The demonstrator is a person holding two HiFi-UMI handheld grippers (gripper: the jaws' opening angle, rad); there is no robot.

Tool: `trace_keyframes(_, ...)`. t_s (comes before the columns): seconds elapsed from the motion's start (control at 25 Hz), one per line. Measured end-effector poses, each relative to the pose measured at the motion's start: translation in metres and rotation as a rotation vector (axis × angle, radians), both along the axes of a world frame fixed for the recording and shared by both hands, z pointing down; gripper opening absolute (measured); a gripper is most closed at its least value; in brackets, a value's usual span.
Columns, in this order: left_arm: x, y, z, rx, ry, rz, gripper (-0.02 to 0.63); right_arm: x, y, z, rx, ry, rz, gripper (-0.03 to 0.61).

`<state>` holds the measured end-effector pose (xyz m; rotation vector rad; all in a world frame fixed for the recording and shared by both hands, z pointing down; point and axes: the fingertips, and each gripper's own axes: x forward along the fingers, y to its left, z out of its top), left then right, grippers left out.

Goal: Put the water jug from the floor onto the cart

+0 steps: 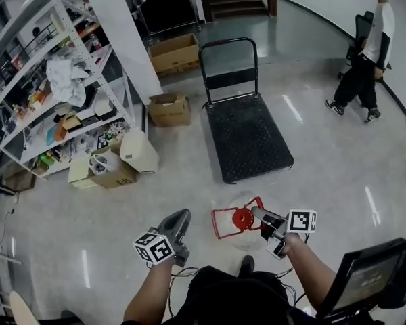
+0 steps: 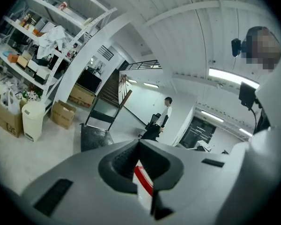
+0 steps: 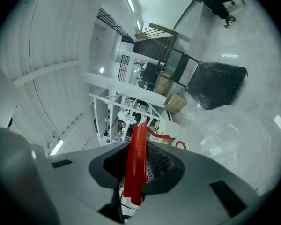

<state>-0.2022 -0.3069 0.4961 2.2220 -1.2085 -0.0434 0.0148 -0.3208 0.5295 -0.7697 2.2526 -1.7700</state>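
Floor point(image 1: 338, 175) of pale polished concrete fills the head view, with a shelving rack point(image 1: 61, 80) along its left. The cart point(image 1: 247, 137), a dark flat platform, stands ahead of the person; its long axis runs away from them, with the upright push handle point(image 1: 228, 46) at the far end, so the near short edge is open. The water jug point(image 1: 242, 218), clear with a red cap, sits close before the person's body, short of that near edge and not over the deck; whether its base is clear of the floor I cannot tell. The right gripper point(image 1: 260, 219) is clamped on the jug's red handle point(image 3: 135, 163), the strip pinched between its jaws; that forearm reaches in from the lower right, the gripper angled inward across the jug. The left gripper point(image 1: 181, 217) hangs just left of the jug, apart from it, jaws together on nothing, forearm bent close to the body. The jug should travel straight ahead, judging by the layout; the right hand is nearer.
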Motion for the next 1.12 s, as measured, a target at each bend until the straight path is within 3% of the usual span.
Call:
trace_keyframes(0.16,0.01,-0.055,-0.021,0.04,-0.001,-0.015,-0.006,0.003,-0.072,-0.026,0.076,-0.034,-0.024,0.071)
trace_keyframes(0.48,0.013,-0.191,-0.036,0.1,0.023,0.039,-0.006,0.009,-0.224,-0.053,0.134,-0.021,0.044,0.069)
trace_keyframes(0.8,-0.003,-0.331,-0.051,0.121,0.046,0.097,-0.006,0.0,-0.371,-0.064,0.143,0.005,0.127,0.067)
trace_keyframes(1.12,0.0,-0.451,-0.05,0.103,0.019,0.065,-0.006,-0.014,-0.513,-0.05,0.108,-0.033,0.095,0.067)
